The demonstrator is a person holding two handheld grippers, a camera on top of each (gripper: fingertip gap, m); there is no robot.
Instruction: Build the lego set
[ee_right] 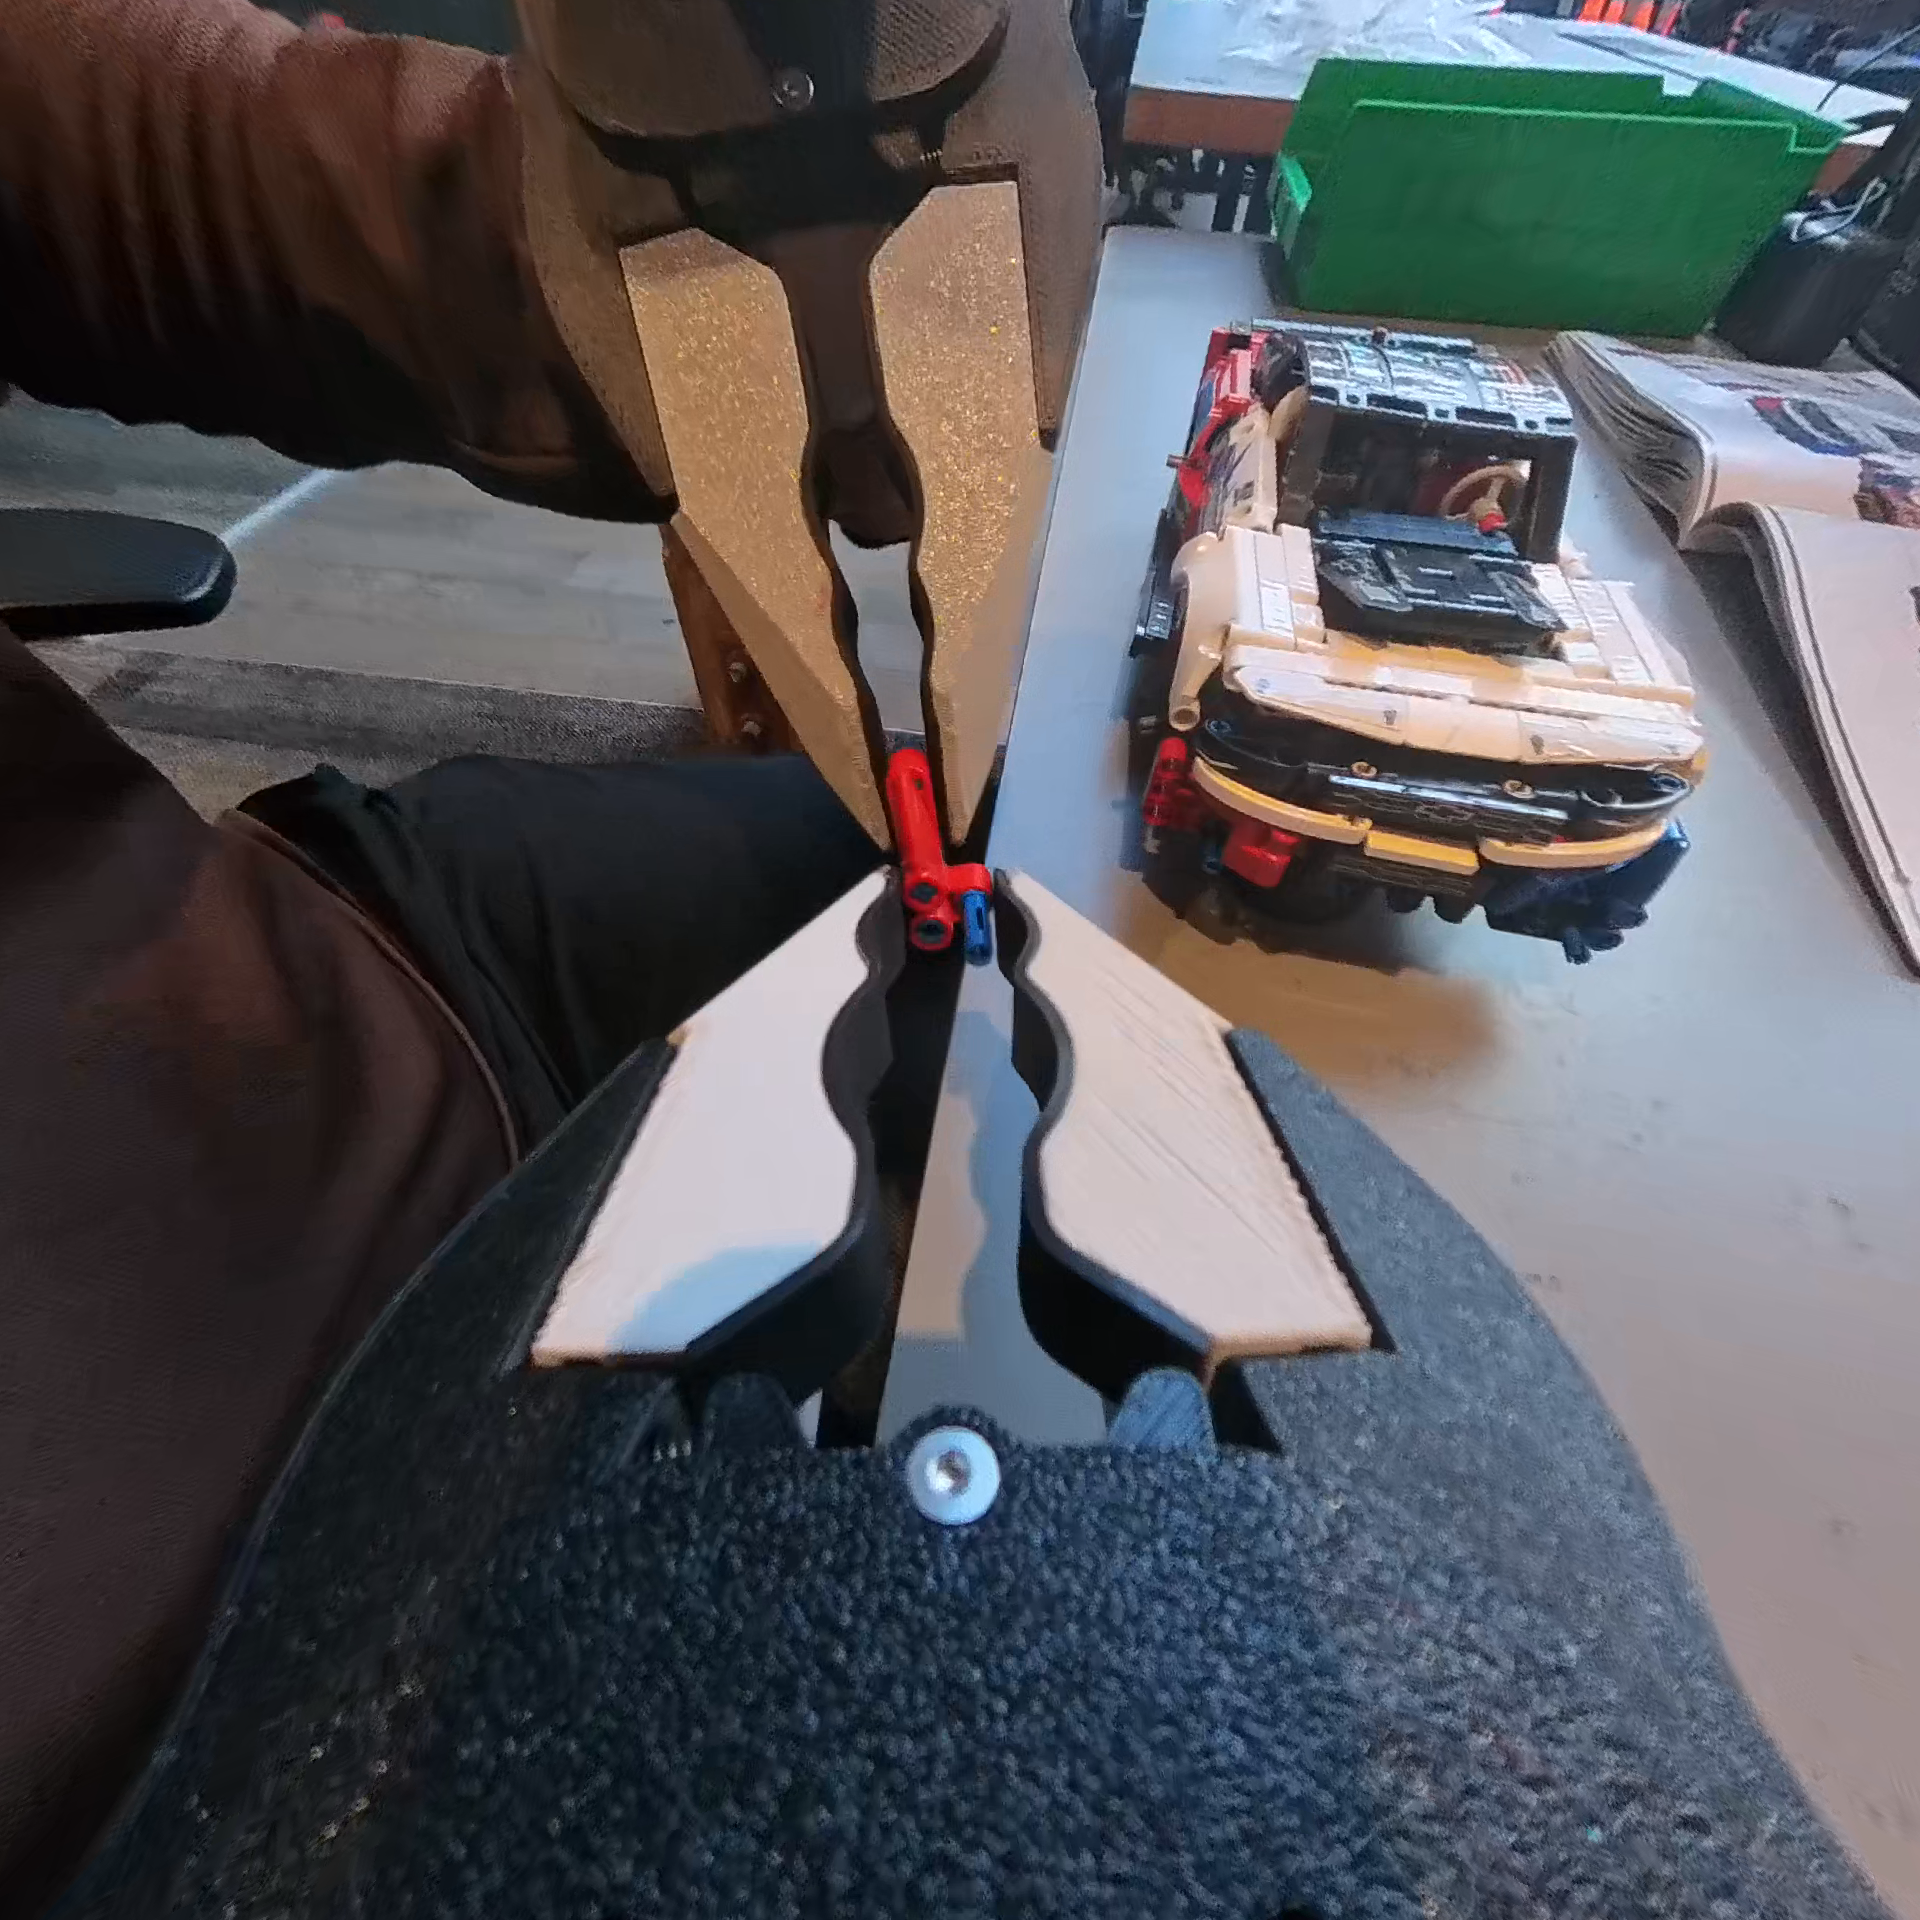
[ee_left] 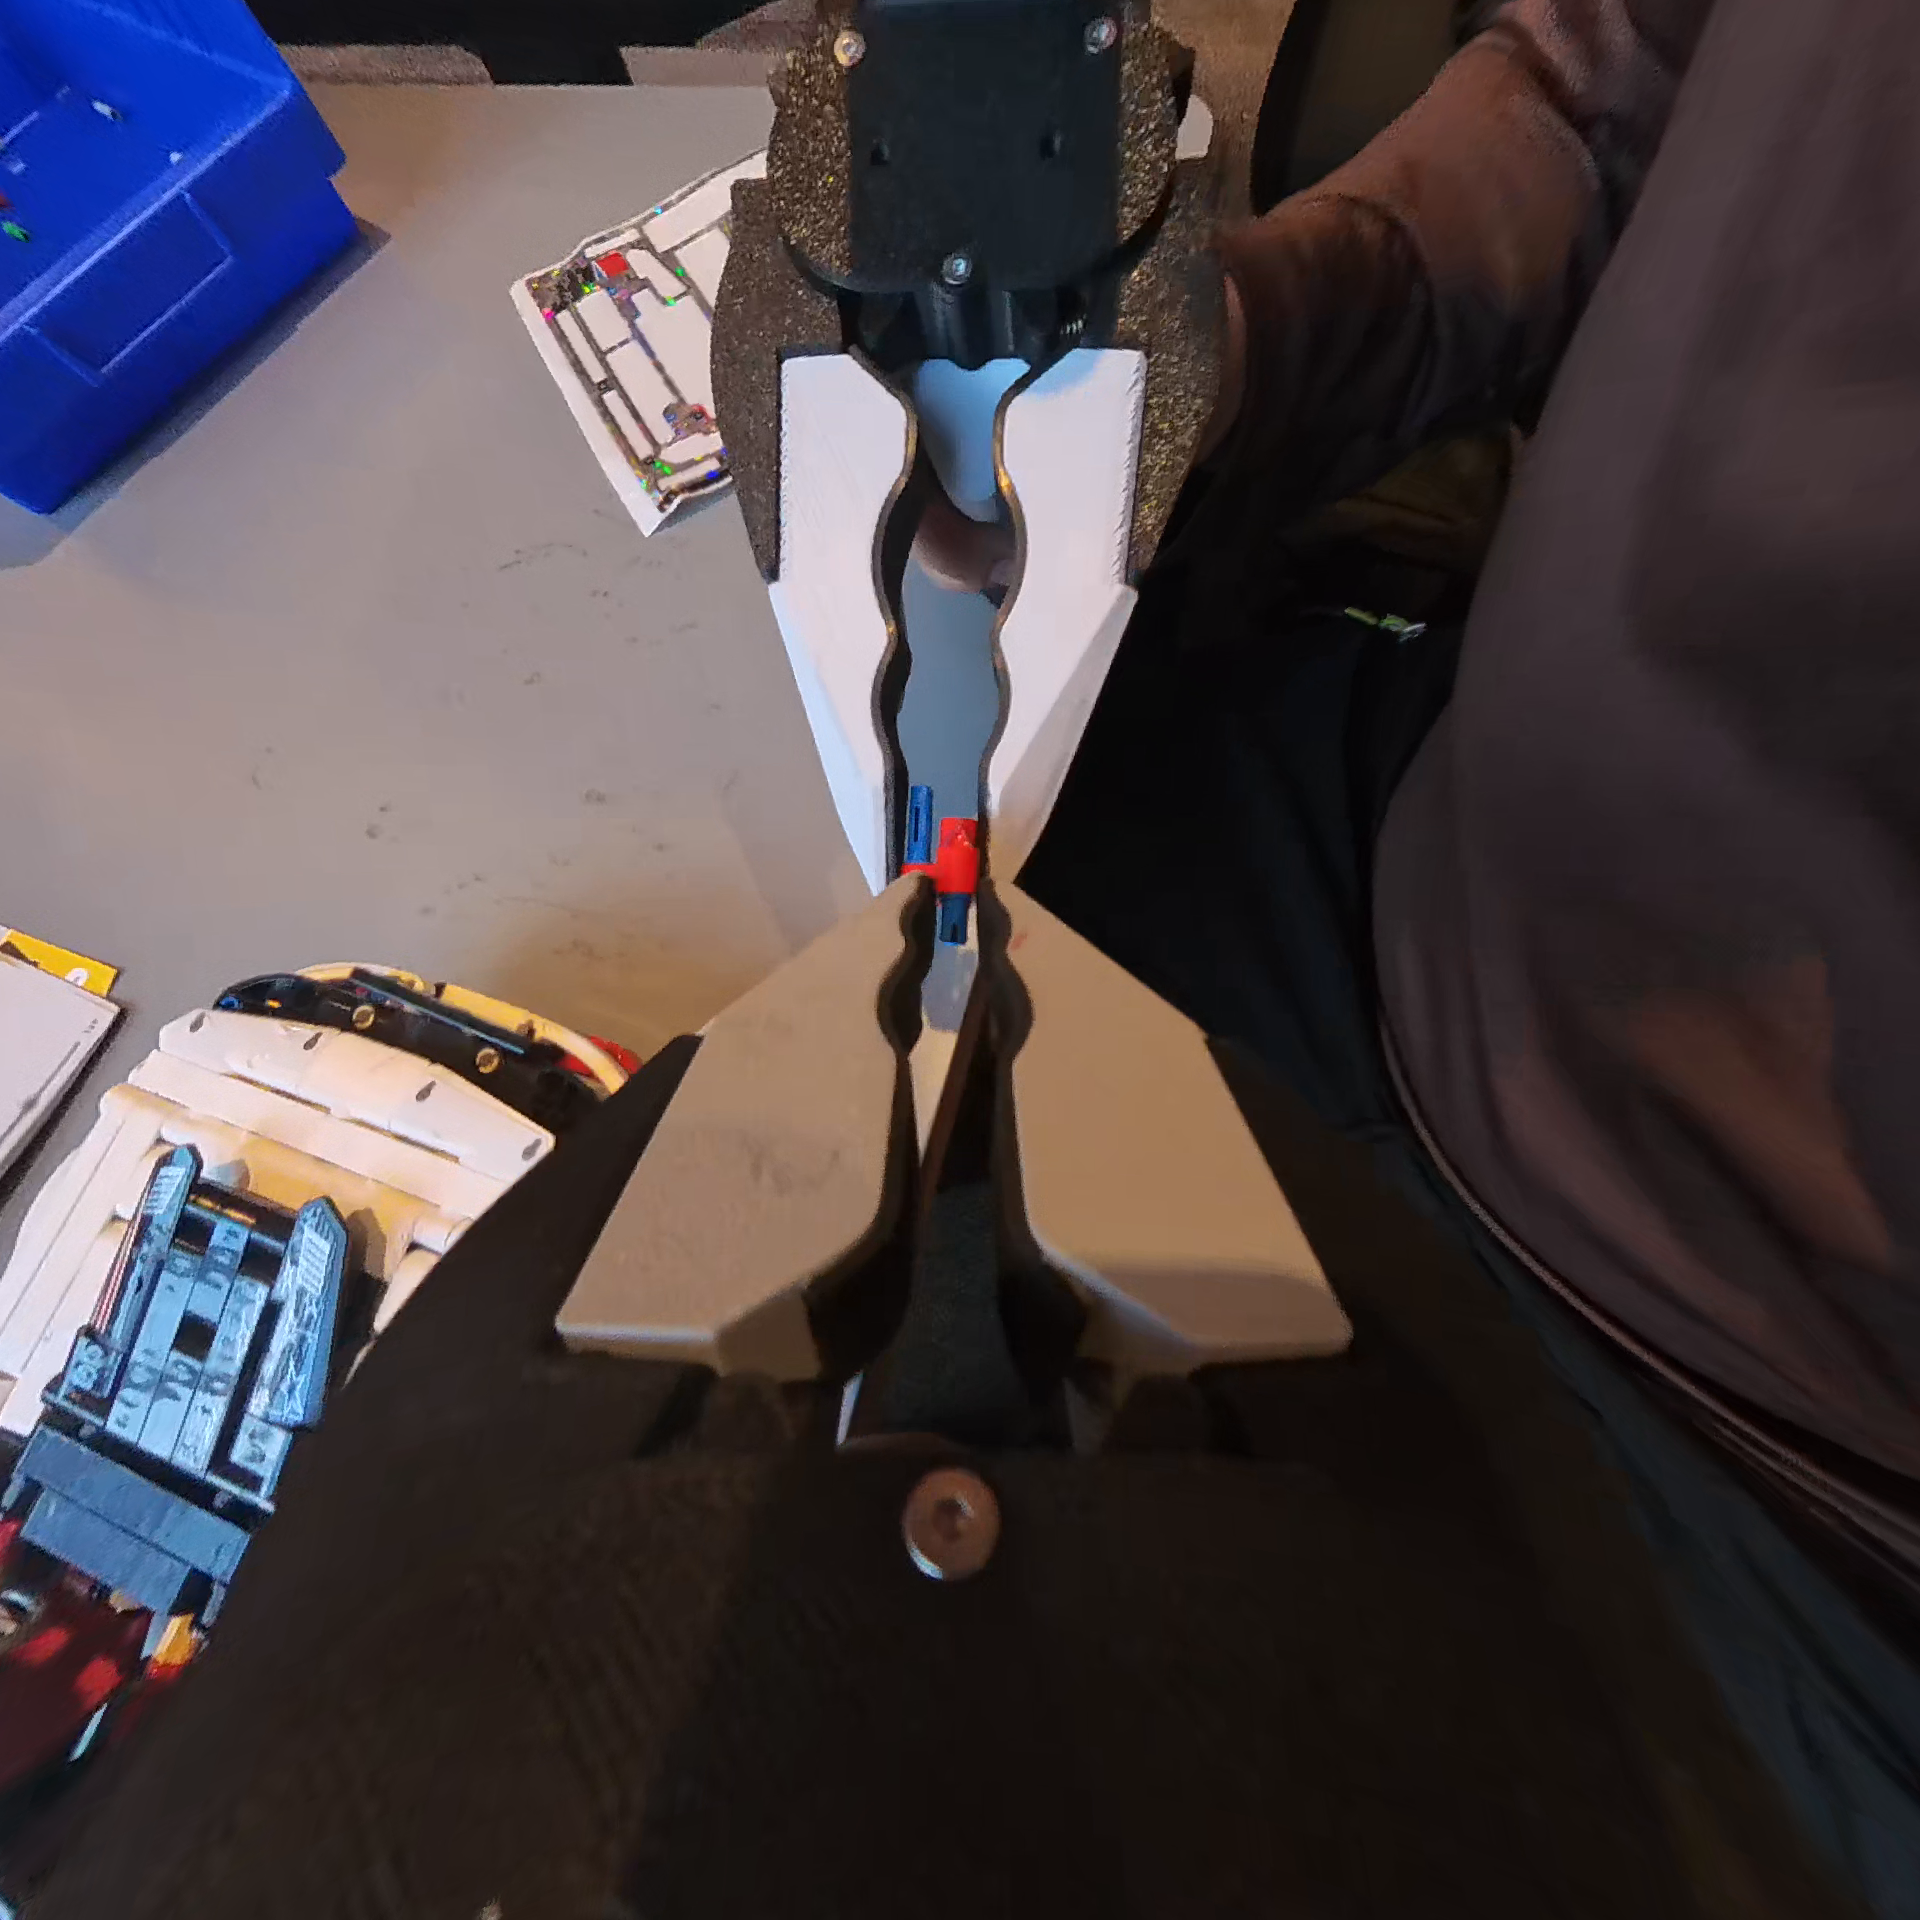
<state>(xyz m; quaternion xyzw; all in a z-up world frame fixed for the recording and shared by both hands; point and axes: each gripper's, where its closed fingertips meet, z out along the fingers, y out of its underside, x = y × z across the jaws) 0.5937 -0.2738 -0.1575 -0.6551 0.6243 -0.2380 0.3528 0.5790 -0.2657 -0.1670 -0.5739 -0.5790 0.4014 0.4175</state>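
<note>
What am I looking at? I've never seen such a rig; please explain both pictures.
No robot: a person holds a two-finger gripper in each hand, each carrying a camera looking along its fingers. One picture is from the left gripper, the other from the right gripper; each also shows the other opposite. Their tips meet at a small red piece with a blue pin; the left is closed on it, the right's grip is unclear. On the grey table: a lego car, sticker sheet, open booklet, blue bin.

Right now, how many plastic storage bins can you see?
2. A blue bin sits left of the sticker sheet; a green bin stands beyond the Lego car. Others may be hidden.
</note>
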